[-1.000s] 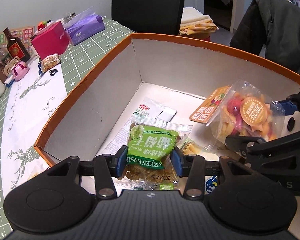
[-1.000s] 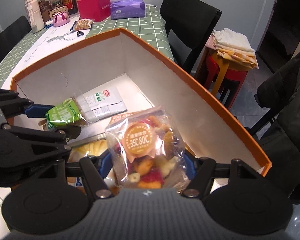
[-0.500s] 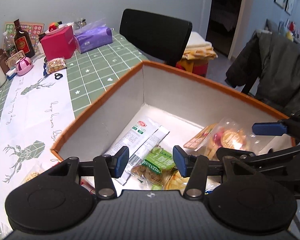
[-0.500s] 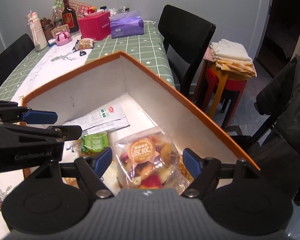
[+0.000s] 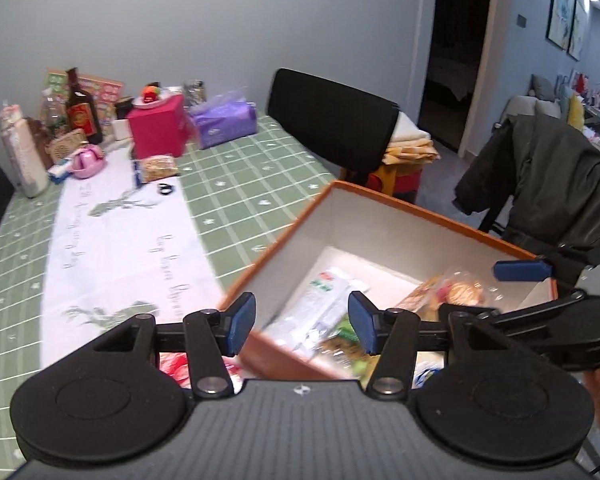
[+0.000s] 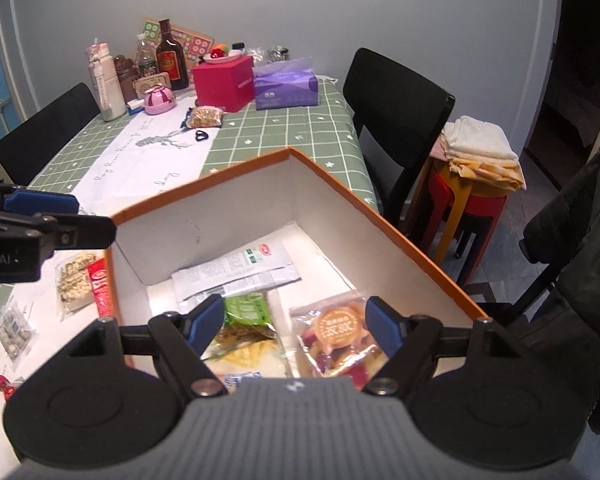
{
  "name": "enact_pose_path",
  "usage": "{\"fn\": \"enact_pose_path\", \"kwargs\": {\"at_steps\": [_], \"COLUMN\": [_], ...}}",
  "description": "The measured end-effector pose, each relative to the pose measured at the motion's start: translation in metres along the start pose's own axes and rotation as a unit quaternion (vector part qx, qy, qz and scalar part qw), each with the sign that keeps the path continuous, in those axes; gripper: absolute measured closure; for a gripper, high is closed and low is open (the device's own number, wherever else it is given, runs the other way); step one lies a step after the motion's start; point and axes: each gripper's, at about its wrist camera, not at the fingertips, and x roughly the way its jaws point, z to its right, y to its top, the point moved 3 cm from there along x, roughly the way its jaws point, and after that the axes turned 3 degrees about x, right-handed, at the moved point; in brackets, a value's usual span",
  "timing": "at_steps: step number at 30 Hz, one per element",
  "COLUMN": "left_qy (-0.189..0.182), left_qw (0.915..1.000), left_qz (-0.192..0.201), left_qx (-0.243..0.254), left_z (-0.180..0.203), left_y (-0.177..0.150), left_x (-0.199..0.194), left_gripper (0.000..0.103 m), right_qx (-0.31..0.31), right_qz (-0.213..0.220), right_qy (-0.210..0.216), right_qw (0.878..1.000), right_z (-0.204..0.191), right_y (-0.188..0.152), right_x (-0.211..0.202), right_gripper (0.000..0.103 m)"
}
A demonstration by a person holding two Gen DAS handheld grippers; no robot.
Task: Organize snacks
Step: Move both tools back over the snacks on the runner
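An orange-rimmed cardboard box (image 6: pixel 380 210) with a white inside stands at the table's near end; it also shows in the left wrist view (image 5: pixel 420 210). Inside lie a green raisin pack (image 6: pixel 247 309), a clear bag of mixed dried fruit (image 6: pixel 338 338), a white sachet (image 6: pixel 236 270) and a pale yellow snack (image 6: pixel 246 356). My right gripper (image 6: pixel 294 326) is open and empty above the box. My left gripper (image 5: pixel 302 322) is open and empty over the box's left wall. Loose snack packs (image 6: pixel 74 280) lie on the table left of the box.
At the table's far end stand a dark bottle (image 6: pixel 171 60), a pink box (image 6: pixel 223 82), a purple tissue pack (image 6: pixel 286 83) and a nut bag (image 6: pixel 207 117). Black chairs (image 6: pixel 396 100) flank the table. A red stool with folded towels (image 6: pixel 476 160) and a dark coat (image 5: pixel 540 172) are on the right.
Both grippers let go of their packs, the raisin pack and the dried fruit bag, which now lie in the box. Both grippers have opened and risen; the left one shifted left.
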Motion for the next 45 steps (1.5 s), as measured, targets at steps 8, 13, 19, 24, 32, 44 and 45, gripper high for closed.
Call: {"fn": "enact_pose_path", "kwargs": {"at_steps": [8, 13, 19, 24, 32, 44, 45], "left_qy": [0.033, 0.057, 0.069, 0.092, 0.088, 0.028, 0.019], "left_qw": [0.9994, 0.9982, 0.9971, 0.9951, 0.994, 0.9527, 0.9482], "left_qz": [-0.003, -0.017, -0.028, -0.036, -0.063, -0.165, -0.163], "left_qx": [-0.012, 0.0, -0.014, -0.001, -0.015, 0.254, 0.272], "left_z": [-0.051, -0.078, -0.111, -0.127, -0.153, -0.147, -0.147], "left_y": [-0.033, -0.066, -0.106, -0.137, -0.164, -0.162, -0.163], "left_x": [-0.034, -0.049, -0.061, -0.063, -0.056, -0.028, -0.026], "left_gripper": [0.036, 0.036, 0.036, 0.031, 0.031, 0.03, 0.03], "right_qx": [-0.038, -0.057, -0.089, -0.129, -0.177, -0.252, -0.254], "right_qz": [0.013, 0.016, 0.022, 0.024, -0.018, -0.087, -0.089], "right_qy": [0.013, 0.023, 0.041, 0.064, 0.123, 0.171, 0.173], "right_qw": [0.999, 0.998, 0.995, 0.989, 0.976, 0.948, 0.948], "right_z": [-0.033, -0.05, -0.081, -0.119, -0.171, -0.228, -0.23], "right_y": [-0.005, -0.009, -0.016, -0.025, -0.058, -0.105, -0.105], "right_x": [-0.016, -0.022, -0.03, -0.038, -0.025, 0.006, 0.007], "right_gripper": [0.027, 0.027, 0.027, 0.027, 0.027, 0.027, 0.027]}}
